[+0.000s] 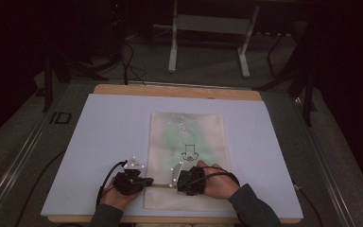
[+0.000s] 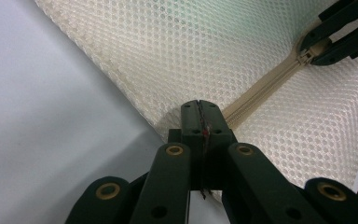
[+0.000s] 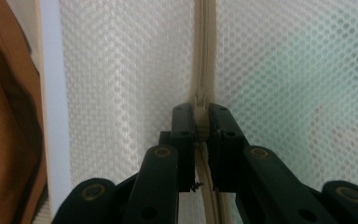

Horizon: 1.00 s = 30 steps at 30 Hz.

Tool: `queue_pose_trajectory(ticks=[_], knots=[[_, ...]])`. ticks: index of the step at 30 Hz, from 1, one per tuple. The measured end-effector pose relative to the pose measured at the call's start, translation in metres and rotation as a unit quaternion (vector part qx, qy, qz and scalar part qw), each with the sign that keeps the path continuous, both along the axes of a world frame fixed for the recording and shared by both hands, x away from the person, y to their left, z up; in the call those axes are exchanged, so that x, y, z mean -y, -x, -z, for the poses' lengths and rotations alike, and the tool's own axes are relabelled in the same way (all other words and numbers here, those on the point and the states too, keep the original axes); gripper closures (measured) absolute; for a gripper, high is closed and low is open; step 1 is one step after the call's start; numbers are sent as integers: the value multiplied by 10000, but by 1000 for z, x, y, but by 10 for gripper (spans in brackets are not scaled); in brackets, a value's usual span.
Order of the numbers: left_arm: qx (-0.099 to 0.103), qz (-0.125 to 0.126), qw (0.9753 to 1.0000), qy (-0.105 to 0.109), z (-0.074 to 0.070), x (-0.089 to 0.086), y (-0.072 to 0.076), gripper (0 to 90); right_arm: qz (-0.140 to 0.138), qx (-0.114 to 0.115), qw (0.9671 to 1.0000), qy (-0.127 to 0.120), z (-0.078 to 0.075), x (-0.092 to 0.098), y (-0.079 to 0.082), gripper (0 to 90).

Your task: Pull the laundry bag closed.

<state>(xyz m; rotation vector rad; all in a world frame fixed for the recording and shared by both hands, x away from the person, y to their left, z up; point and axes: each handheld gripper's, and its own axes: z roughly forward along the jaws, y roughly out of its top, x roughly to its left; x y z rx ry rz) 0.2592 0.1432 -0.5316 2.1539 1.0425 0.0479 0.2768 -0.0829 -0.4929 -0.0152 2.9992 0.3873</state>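
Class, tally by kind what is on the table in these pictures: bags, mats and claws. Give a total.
Mesh zip bag: 1
Pale mat: 1
Claws: 2, the left claw and the right claw
Total: 4

Cream honeycomb-mesh cloth bag (image 2: 177,51) lies on a smooth matt board (image 2: 42,140); matt black tongs (image 3: 201,122).

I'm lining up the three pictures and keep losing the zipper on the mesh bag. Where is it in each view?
High view: the zipper runs across the mesh bag near its close end, between the two grippers.
Left gripper view: it slants from the shut jaws up to the right.
Right gripper view: it runs straight up the middle, its pull clamped between the jaws.
Shared landmark: the zipper pull.
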Motion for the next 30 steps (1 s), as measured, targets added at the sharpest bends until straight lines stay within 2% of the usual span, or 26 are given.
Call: queue_pose_trajectory(ticks=[30], knots=[[-12,-12,10000,9,0,0,0,895,52,-62,9999,83,-6,22,-2,822]])
